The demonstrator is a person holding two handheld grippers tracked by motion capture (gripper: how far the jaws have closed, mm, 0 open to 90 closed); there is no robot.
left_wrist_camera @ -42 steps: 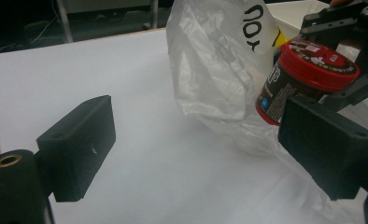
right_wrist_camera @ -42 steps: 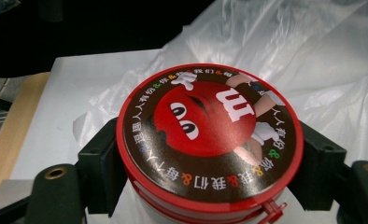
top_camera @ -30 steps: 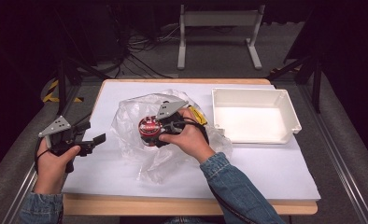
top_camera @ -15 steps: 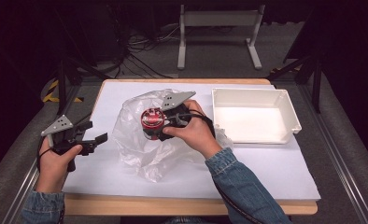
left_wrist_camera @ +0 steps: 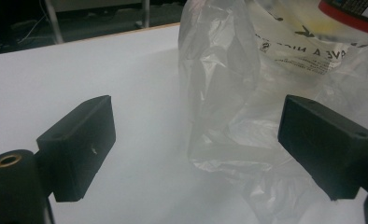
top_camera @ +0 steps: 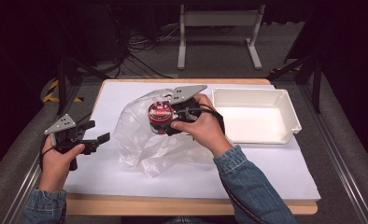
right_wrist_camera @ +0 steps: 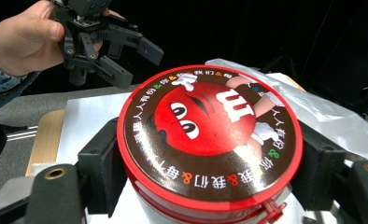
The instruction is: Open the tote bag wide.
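Lifted higher and drawn a little toward the middle of the table since a second ago, the red-lidded tub [top_camera: 160, 116] now sits clear of the plastic bag [top_camera: 147, 144], which earlier wrapped around its lower part; I judge from this that the tub is being taken out of the bag and that the pulling-out is nearly done. It is clamped between the jaws of the right gripper [top_camera: 169, 119], which press on opposite sides of the lid rim, as the right gripper view shows, where the tub [right_wrist_camera: 210, 140] sits between the two black pads. Its short round body is tipped over, so the axis through lid and base lies roughly level and the printed lid faces toward the left side of the table. The bag lies crumpled and slack on the white table cover [top_camera: 266, 168], its open mouth up near the tub. Off to the left, well apart from the bag, the left gripper [top_camera: 91, 135] hovers with its jaws wide apart and nothing between them, about where it was before; in its own view the bag [left_wrist_camera: 247, 116] lies ahead of the jaws. To the right stands an empty white tray [top_camera: 292, 116], perhaps where the tub goes next.
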